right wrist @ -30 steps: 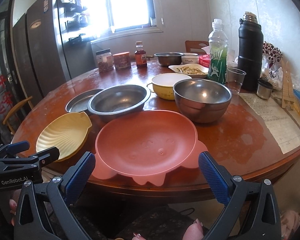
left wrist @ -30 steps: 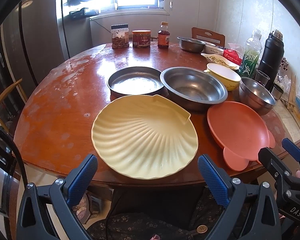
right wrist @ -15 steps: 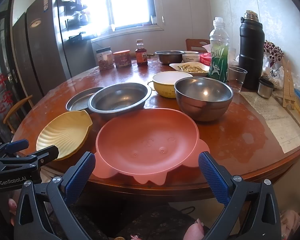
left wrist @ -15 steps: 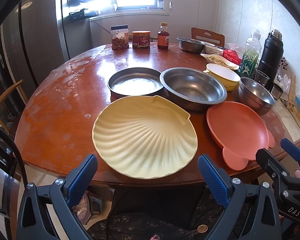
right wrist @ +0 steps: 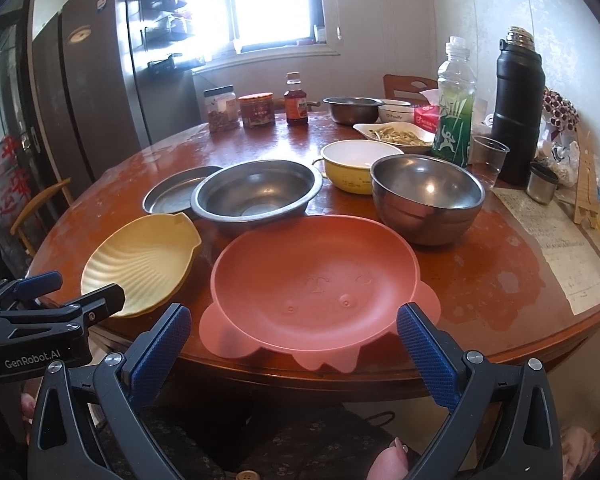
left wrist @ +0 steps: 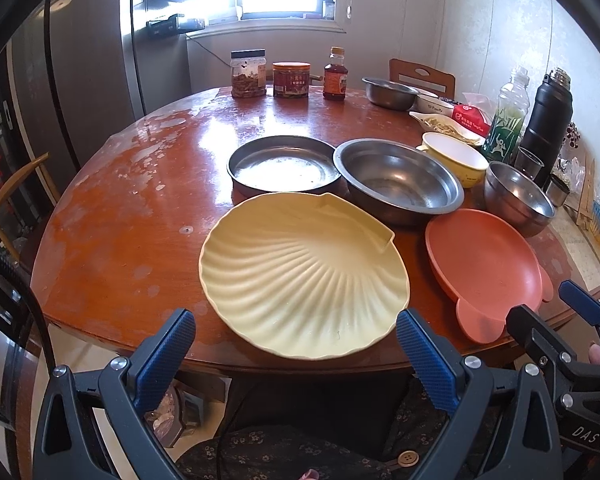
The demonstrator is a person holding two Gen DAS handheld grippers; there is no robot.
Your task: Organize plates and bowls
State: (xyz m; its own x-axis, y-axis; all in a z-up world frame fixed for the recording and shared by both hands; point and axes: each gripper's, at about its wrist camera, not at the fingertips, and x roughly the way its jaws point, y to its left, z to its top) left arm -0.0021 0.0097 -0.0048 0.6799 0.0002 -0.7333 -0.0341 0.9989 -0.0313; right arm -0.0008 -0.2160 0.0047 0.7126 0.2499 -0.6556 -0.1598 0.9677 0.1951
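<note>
Bare table (left wrist: 132, 208) is lying open left of the shell plate (left wrist: 304, 276). Behind it, the pan (left wrist: 284, 170) and basin (left wrist: 398, 182) are crowding together, blocking the way; the pink plate (right wrist: 314, 280) is sitting just beside it.

A home kitchen or dining room: a round wooden surface (left wrist: 120, 216) crowded with bowls (right wrist: 258, 194), jars (left wrist: 248, 74) and a thermos (right wrist: 518, 108), a tall fridge (right wrist: 80, 92) beside a bright window (right wrist: 274, 0).
</note>
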